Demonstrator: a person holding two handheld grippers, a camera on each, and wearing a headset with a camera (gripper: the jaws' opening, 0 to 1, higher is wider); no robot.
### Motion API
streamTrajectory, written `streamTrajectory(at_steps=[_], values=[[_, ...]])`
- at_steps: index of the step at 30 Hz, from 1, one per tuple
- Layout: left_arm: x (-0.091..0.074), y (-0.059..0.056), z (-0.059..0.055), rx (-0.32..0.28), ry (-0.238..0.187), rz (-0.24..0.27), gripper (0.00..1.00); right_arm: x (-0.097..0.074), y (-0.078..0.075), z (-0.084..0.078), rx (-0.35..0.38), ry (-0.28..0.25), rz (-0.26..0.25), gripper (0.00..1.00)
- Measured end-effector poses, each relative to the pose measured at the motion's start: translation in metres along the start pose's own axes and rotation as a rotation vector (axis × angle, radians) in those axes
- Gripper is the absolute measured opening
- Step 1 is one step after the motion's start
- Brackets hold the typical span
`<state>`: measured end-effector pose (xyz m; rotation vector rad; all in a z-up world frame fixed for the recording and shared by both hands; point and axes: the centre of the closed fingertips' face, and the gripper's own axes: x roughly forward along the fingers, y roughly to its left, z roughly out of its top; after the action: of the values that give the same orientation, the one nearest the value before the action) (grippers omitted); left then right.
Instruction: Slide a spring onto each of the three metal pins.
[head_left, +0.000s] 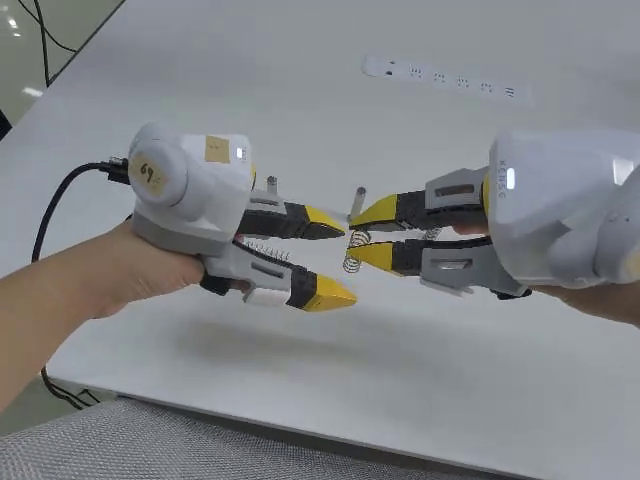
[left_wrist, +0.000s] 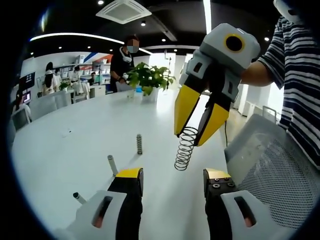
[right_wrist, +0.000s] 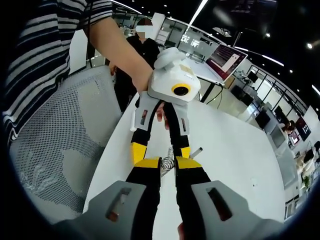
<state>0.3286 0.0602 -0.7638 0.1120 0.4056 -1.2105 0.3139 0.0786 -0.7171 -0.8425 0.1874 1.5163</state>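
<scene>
Right gripper view looks along my right gripper. Its two yellow tips are drawn close together and pinch the spring between them, one tip on each side of the coil. Straight ahead at 12 o'clock my left gripper faces back at me with its jaws spread wide. Its tips stand on either side of the spring, and I cannot tell whether they touch it.

Left gripper view has my left gripper wide open with nothing in it. The spring hangs at 12 o'clock above the gap. Its upper end is clamped in the right gripper, which comes in from 1 o'clock, and its lower end hangs free above the white table. Out past my left jaw at 11 o'clock, a loaded pin stands upright on the table with a coil around it. A bare pin leans a little at 10 o'clock, just beside that jaw's tip. A second bare pin stands at 9 o'clock, further out to the side.

Head view sets the two grippers tip to tip over the table. The left gripper comes in from 9 o'clock in my left hand, and the right gripper comes in from 3 o'clock. The spring dangles from the right tips, just beside the open left tips. A power strip lies well apart at 12 o'clock.
</scene>
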Motion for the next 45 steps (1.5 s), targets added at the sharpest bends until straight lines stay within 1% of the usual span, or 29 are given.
streamTrajectory(at_steps=[5, 13, 17, 20, 23, 25, 27, 30, 34, 37, 38, 40, 43, 45], values=[[-0.005, 0.005, -0.002, -0.011, -0.002, 0.027, 0.54, 0.000, -0.002, -0.001, 0.000, 0.003, -0.010, 0.11], [-0.022, 0.017, -0.005, -0.041, -0.017, 0.071, 0.61, 0.001, -0.006, -0.005, 0.001, 0.015, -0.027, 0.12], [-0.028, 0.020, -0.006, -0.033, -0.025, 0.095, 0.71, 0.002, -0.010, -0.007, 0.009, 0.017, -0.039, 0.12], [-0.034, 0.023, -0.010, -0.038, -0.020, 0.109, 0.73, 0.002, -0.014, -0.009, 0.007, 0.021, -0.047, 0.12], [-0.040, 0.027, -0.014, -0.047, -0.021, 0.133, 0.76, 0.003, -0.016, -0.009, 0.007, 0.023, -0.053, 0.12], [-0.044, 0.030, -0.016, -0.057, -0.024, 0.146, 0.79, 0.003, -0.018, -0.010, 0.010, 0.021, -0.056, 0.12], [-0.048, 0.032, -0.016, -0.073, -0.037, 0.159, 0.84, 0.004, -0.019, -0.010, 0.009, 0.023, -0.060, 0.12], [-0.053, 0.035, -0.018, -0.071, -0.042, 0.177, 0.89, 0.005, -0.020, -0.011, 0.012, 0.023, -0.063, 0.12], [-0.063, 0.042, -0.025, -0.070, -0.026, 0.213, 0.93, 0.006, -0.020, -0.013, 0.017, 0.025, -0.068, 0.12], [-0.070, 0.046, -0.024, -0.082, -0.050, 0.233, 0.97, 0.007, -0.020, -0.015, 0.024, 0.027, -0.071, 0.12], [-0.073, 0.047, -0.020, -0.090, -0.077, 0.241, 0.97, 0.007, -0.020, -0.016, 0.023, 0.030, -0.075, 0.12], [-0.077, 0.049, -0.019, -0.095, -0.094, 0.250, 0.97, 0.008, -0.019, -0.017, 0.026, 0.031, -0.074, 0.12], [-0.084, 0.054, -0.026, -0.088, -0.079, 0.275, 0.97, 0.008, -0.020, -0.019, 0.026, 0.033, -0.081, 0.12], [-0.087, 0.055, -0.028, -0.088, -0.076, 0.283, 0.97, 0.009, -0.022, -0.022, 0.035, 0.037, -0.091, 0.12]])
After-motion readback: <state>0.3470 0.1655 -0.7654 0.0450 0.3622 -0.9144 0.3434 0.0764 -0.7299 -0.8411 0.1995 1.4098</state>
